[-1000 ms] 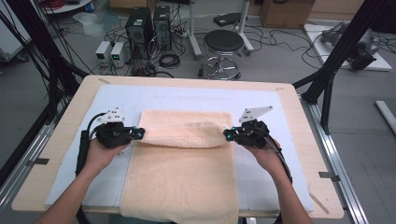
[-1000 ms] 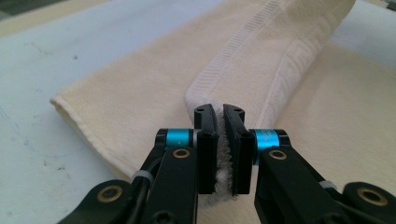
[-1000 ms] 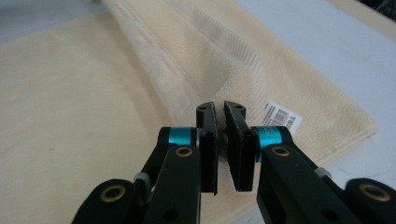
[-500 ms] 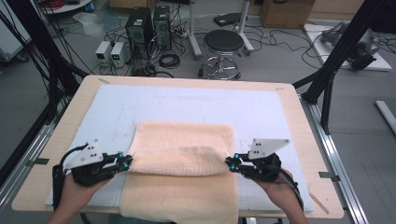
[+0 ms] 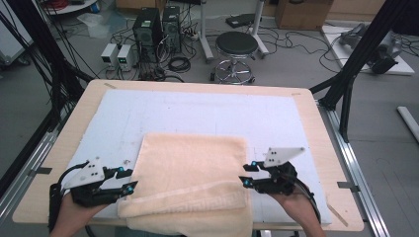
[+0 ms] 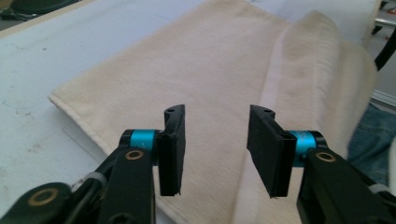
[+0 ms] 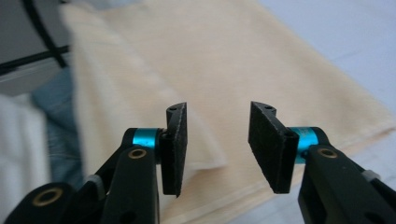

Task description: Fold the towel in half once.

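Jaws of both the left gripper (image 5: 127,180) and the right gripper (image 5: 247,174) have just been opening and stand apart, nothing between them. Released, the folded towel (image 5: 192,168) now lies at the desk's (image 5: 316,113) near edge, pulled back from mid-desk; this fold looks finished.

left gripper (image 5: 129,180): black frame, cyan-lit spots near the tips, grey three-cornered plate on top, black cable looping off at 9 o'clock
right gripper (image 5: 245,174): black frame, cyan spots, grey three-cornered plate, black cable trailing toward 5 o'clock
jaws: flat black pads with rounded tops, a small hole near each tip, cyan collars, brass-ringed pivots
clothing: blue denim at the table's near edge
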A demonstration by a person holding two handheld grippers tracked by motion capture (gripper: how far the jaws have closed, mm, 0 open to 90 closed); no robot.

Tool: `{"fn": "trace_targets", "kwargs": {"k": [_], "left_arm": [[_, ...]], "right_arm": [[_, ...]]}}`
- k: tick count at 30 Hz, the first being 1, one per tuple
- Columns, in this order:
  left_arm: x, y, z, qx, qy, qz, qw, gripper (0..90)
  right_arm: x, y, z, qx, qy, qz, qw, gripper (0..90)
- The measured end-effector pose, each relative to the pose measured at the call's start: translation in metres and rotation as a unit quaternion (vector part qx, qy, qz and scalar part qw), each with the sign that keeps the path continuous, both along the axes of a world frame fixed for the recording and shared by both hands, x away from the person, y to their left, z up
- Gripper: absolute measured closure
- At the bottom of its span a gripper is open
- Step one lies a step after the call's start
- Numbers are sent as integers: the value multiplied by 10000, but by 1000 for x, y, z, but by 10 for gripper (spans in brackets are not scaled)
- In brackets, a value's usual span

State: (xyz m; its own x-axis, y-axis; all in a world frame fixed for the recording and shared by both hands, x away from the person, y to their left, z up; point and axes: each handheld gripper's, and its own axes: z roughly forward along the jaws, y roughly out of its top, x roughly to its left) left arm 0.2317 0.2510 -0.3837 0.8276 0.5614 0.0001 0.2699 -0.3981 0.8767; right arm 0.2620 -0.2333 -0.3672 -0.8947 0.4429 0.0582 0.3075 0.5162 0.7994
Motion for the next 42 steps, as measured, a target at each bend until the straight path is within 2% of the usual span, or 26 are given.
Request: {"fn": "trace_targets", "kwargs": {"k": [2,5,6,8,10,12,14,16,18,20,22,24,27,28,29,30,31,33,34,35,36,39,42], "left_arm": [[14,-3,-3,27,-30,21,10000,539],[43,-9,-8,56,51,164,9998,518],[56,-12,-11,90,101,279,9995,518],[74,-15,-17,80,193,417,9989,496],[94,-17,-25,228,279,709,9968,476],[110,-16,-35,280,374,951,9944,468],[123,-12,-44,168,548,1246,9905,468],[134,-10,-51,277,725,1426,9867,462],[140,-10,-57,254,869,1472,9850,447],[145,-12,-62,268,1017,1390,9847,437],[145,-14,-63,228,964,1407,9851,432],[145,-15,-63,189,934,1421,9853,470],[145,-17,-64,195,912,1361,9863,585],[145,-19,-65,97,957,1266,9873,662],[145,-20,-65,87,959,1236,9877,744],[145,-22,-65,60,994,1243,9872,794],[145,-22,-64,83,998,1253,9871,810],[146,-22,-62,189,1034,1261,9864,828],[148,-24,-59,311,1008,1266,9863,831],[149,-25,-55,451,892,1266,9869,834],[151,-26,-52,505,837,1281,9869,836],[162,-28,-42,572,702,1432,9855,840],[177,-31,-32,465,533,1702,9829,841]], "right_arm": [[17,1,-4,-84,1,-157,9998,545],[44,3,-9,-242,-28,-411,9989,515],[53,4,-12,-310,-67,-475,9984,509],[70,5,-18,-445,21,-678,9967,472],[84,5,-25,-561,44,-819,9951,450],[96,5,-32,-580,112,-964,9936,421],[106,5,-40,-636,93,-1021,9927,410],[116,5,-49,-658,176,-1046,9922,402],[123,6,-57,-720,278,-1088,9911,399],[130,6,-63,-787,387,-1145,9895,386],[135,6,-67,-770,519,-1140,9891,386],[140,7,-69,-730,656,-1088,9892,399],[142,9,-68,-728,746,-1036,9891,500],[143,9,-67,-700,770,-1000,9895,573],[144,9,-67,-657,830,-945,9899,654],[144,10,-67,-596,925,-857,9902,770],[144,12,-67,-573,1020,-773,9901,788],[146,15,-63,-719,1043,-743,9892,814],[146,16,-61,-760,899,-711,9905,820],[147,18,-59,-849,866,-729,9899,822],[149,19,-56,-911,808,-716,9900,824],[156,21,-47,-941,576,-866,9901,827],[169,22,-38,-898,386,-1096,9892,827]]}}
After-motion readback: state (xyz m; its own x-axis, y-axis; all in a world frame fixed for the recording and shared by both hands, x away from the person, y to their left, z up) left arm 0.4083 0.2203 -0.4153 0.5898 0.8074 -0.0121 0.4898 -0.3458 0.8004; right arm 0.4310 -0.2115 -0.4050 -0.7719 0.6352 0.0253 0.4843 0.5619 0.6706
